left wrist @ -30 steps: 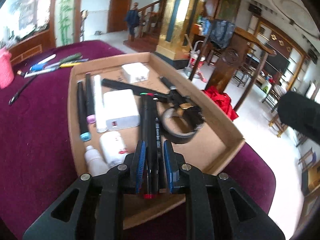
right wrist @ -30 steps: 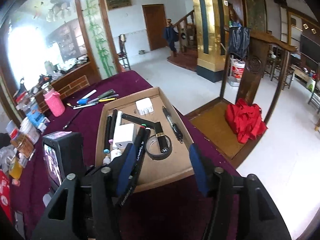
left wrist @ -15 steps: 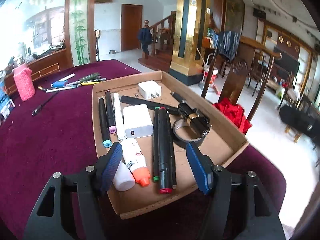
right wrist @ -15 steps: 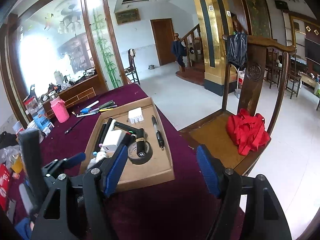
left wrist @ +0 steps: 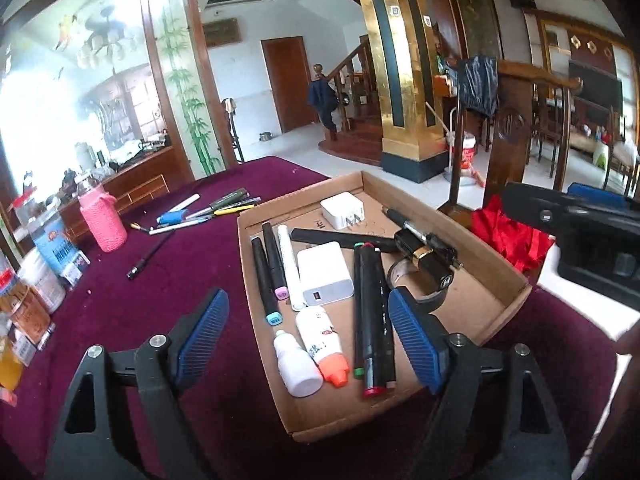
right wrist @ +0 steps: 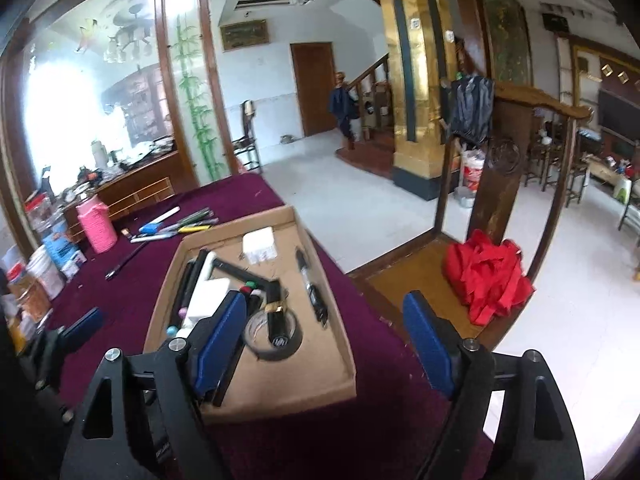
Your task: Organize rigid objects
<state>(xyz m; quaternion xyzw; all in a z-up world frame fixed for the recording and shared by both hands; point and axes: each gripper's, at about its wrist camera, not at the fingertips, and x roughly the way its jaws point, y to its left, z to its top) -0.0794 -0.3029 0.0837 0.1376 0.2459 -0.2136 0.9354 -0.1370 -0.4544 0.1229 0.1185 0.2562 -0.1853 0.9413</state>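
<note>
Left tool [left wrist: 308, 338]: jaws wide, just been opening, gripping nothing; it hangs over the near end of the tray [left wrist: 496, 264].
Right tool [right wrist: 324, 342]: jaws wide too, just been opening, empty; it hangs over the tray's near right corner.
Under left tool: two black markers [left wrist: 370, 312] lie side by side in the tray, with two small bottles [left wrist: 310, 346] just left of them.
Ahead: power bank [left wrist: 325, 272], tape roll [left wrist: 420, 284], charger [left wrist: 342, 210], all inside the tray.
Beyond, left: loose pens [left wrist: 208, 210] on the desk [left wrist: 140, 320], well apart from the tray.
Step, as I judge it: fetch those pens; approach along a pen's length and close across its middle.
</note>
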